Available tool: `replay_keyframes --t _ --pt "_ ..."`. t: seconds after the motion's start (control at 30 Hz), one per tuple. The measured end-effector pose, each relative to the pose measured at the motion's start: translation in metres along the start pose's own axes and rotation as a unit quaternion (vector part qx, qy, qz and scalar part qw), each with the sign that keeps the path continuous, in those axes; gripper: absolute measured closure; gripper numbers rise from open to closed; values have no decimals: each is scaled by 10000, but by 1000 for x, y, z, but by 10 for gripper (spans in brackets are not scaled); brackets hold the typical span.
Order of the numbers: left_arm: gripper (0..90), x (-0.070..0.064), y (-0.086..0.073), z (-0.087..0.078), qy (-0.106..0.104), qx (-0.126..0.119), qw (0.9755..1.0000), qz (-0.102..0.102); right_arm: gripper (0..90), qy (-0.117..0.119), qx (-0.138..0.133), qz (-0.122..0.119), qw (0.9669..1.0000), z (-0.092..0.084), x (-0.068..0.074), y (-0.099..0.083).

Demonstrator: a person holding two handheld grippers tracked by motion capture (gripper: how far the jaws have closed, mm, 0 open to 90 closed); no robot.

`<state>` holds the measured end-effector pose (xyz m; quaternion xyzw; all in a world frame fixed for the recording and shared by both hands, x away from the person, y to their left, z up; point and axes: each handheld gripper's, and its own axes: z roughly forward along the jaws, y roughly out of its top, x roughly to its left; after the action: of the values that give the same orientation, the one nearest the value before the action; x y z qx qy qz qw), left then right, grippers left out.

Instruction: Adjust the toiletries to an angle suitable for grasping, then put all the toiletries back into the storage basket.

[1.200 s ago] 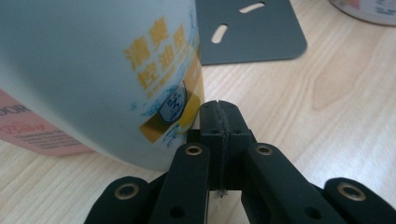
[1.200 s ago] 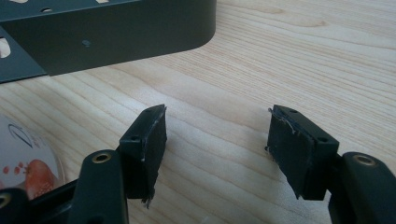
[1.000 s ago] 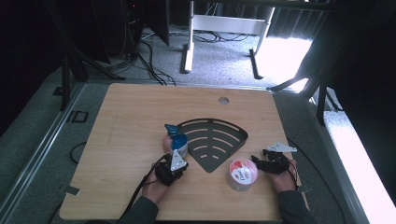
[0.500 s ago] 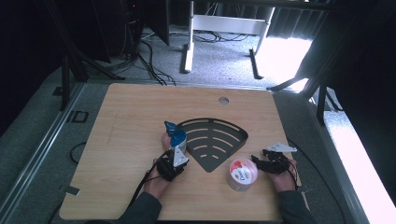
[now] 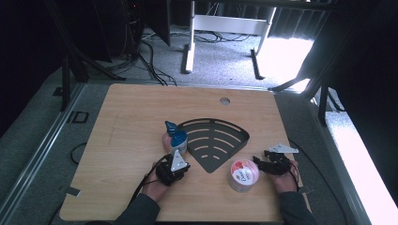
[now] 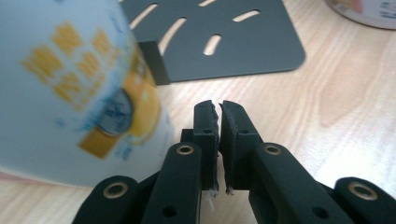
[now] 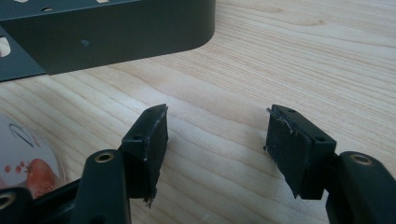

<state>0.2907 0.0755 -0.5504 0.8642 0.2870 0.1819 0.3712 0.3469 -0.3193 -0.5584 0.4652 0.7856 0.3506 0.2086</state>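
Standing upright just beyond and slightly left of the left hand-held gripper (image 5: 177, 161), whose jaws, just parting, sit nearly together on nothing, the bottle (image 5: 177, 139) rests on the counter (image 5: 122, 117) beside the dark rack (image 5: 216, 140), nearer this hand.

The surface (image 7: 303, 56) is pale wood-look laminate with a fine straight grain, smooth and matt. The fan-shaped rack (image 5: 213, 140) looks like dark grey painted sheet metal, slotted, with a satin sheen. The cup (image 6: 70, 88) has a glossy printed white wrap; the tub (image 5: 243, 174) is clear shiny plastic under a printed foil lid. The fingers (image 7: 149, 135) are matt black plastic with rough, frayed pad edges
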Motion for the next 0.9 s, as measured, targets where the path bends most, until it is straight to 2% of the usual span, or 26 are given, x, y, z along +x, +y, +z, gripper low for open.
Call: replay_keyframes --t 0.13,0.4,0.67,0.77,0.9 --pt "815 -3 0 1 -162 -18 9999 -56 392 9 -5 -9 10000 -1 1 -1" --pt "745 -9 1 2 -347 -41 9993 -147 398 57 -5 -41 10000 -5 2 -4" --pt "690 -10 2 5 -348 -48 9993 -155 415 86 54 -78 9999 -10 4 -7" --pt "673 -10 3 3 -347 -79 9992 -173 451 88 83 -62 9999 -14 5 -10" --pt "632 -10 4 2 -341 -120 9991 -239 496 219 94 10 9997 -20 7 -13"
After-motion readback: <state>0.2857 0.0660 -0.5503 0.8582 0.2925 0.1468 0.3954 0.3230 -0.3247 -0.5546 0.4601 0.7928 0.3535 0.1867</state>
